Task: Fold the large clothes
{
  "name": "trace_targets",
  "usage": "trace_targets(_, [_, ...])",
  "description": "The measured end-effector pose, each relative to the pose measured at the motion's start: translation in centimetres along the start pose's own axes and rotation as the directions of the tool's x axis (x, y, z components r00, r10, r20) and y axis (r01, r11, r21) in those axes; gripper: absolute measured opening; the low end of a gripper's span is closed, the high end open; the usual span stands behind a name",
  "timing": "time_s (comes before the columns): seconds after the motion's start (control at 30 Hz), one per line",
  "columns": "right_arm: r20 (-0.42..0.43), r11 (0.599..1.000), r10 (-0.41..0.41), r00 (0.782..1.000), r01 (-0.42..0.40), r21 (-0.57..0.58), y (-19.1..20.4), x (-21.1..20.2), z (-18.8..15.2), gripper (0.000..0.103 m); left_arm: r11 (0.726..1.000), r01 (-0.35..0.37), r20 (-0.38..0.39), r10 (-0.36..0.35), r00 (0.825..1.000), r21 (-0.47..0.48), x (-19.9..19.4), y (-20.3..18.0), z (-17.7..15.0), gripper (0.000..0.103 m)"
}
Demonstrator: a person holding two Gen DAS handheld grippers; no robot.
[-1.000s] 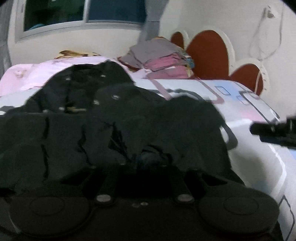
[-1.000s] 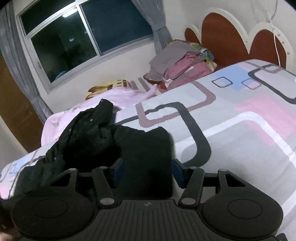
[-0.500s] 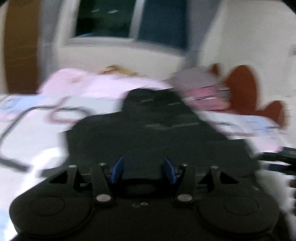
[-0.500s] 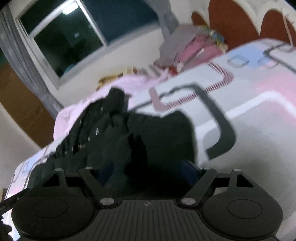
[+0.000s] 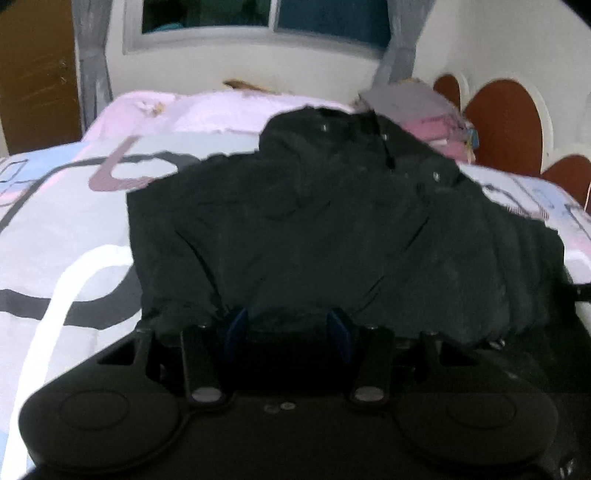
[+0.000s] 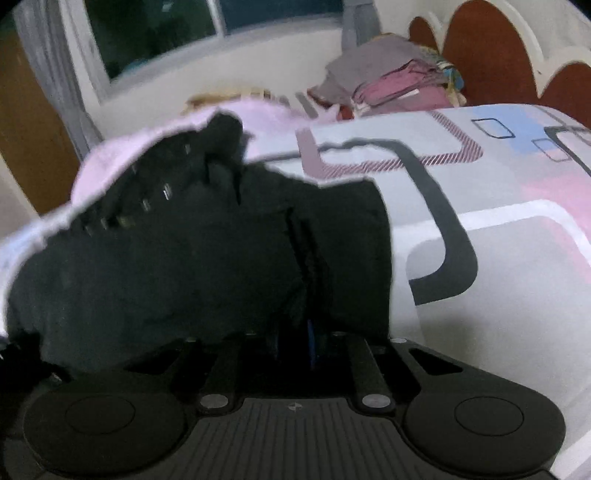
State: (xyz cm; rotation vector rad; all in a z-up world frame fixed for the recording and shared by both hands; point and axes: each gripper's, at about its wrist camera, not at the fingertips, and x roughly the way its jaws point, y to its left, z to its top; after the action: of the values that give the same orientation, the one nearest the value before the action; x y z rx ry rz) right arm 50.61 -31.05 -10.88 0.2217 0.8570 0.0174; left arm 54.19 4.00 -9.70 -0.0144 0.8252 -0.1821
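Observation:
A large black jacket (image 5: 332, 229) with small metal snaps lies spread on the patterned bed cover (image 5: 55, 229). It also shows in the right wrist view (image 6: 184, 258). My left gripper (image 5: 288, 328) sits at the jacket's near hem with its blue pads (image 5: 236, 328) apart; the hem lies between them. My right gripper (image 6: 303, 339) is shut on the jacket's near edge, its blue pads close together under a fold of cloth. The tips of both grippers are partly hidden by the fabric.
A pile of folded grey and pink clothes (image 6: 388, 81) sits at the head of the bed by the red headboard (image 6: 487, 48). A pink blanket (image 5: 207, 110) lies behind the jacket. A window (image 5: 258, 14) and a wooden door (image 5: 33, 74) are beyond.
The jacket has gone from bunched to spread out flatter. My left gripper has moved left along the hem and its pads have opened. My right gripper has closed on the jacket's edge.

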Motion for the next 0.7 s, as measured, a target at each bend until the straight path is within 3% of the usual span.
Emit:
trace_targets(0.03, [0.016,0.999,-0.032,0.999,0.032,-0.014,0.2,-0.6,0.2,0.013,1.000,-0.002,-0.014,0.002,1.000,0.015,-0.5,0.0,0.6,0.046])
trace_targets(0.07, [0.077,0.992,-0.116,0.990,0.120,-0.045,0.6,-2.0,0.4,0.013,1.000,0.000,0.022,0.000,1.000,0.022,-1.6,0.2,1.1,0.049])
trace_targets(0.1, [0.174,0.975,-0.198,0.965,0.213,-0.068,1.0,-3.6,0.7,0.020,1.000,0.005,0.100,-0.007,0.995,0.024,-3.2,0.7,1.5,0.055])
trace_targets(0.13, [0.236,0.972,-0.205,0.950,0.226,-0.069,1.2,-4.8,1.0,0.039,1.000,-0.013,0.149,0.009,0.989,0.028,-4.2,1.1,2.2,0.069])
trace_targets(0.23, [0.225,0.995,-0.047,0.973,0.067,-0.080,3.5,-4.0,2.7,0.044,0.999,-0.016,0.153,0.010,0.988,0.038,-3.1,1.7,4.5,0.072])
trace_targets(0.3, [0.206,0.985,0.048,0.977,-0.013,-0.169,7.2,-1.2,3.2,0.043,0.998,0.005,0.113,-0.011,0.993,0.057,-0.7,1.0,5.9,0.071])
trace_targets(0.4, [0.070,0.969,0.140,0.988,-0.123,-0.213,11.4,4.5,3.6,0.043,0.992,0.003,0.050,-0.009,0.999,0.124,2.9,-1.0,6.2,0.082])
trace_targets(0.47, [0.012,0.959,0.069,0.998,-0.063,-0.276,12.7,8.3,2.5,0.043,0.987,0.000,0.026,-0.004,1.000,0.158,5.0,-1.4,5.4,0.089])
trace_targets(0.57, [0.063,0.954,0.066,0.996,-0.045,-0.295,12.6,9.8,0.7,0.044,0.995,0.043,0.007,-0.044,0.999,0.095,7.4,0.0,3.7,0.091])
trace_targets(0.7, [0.087,0.955,0.062,0.994,-0.034,-0.294,12.6,10.0,0.1,0.044,0.992,0.040,0.026,-0.043,0.999,0.117,7.7,-0.1,3.2,0.092])
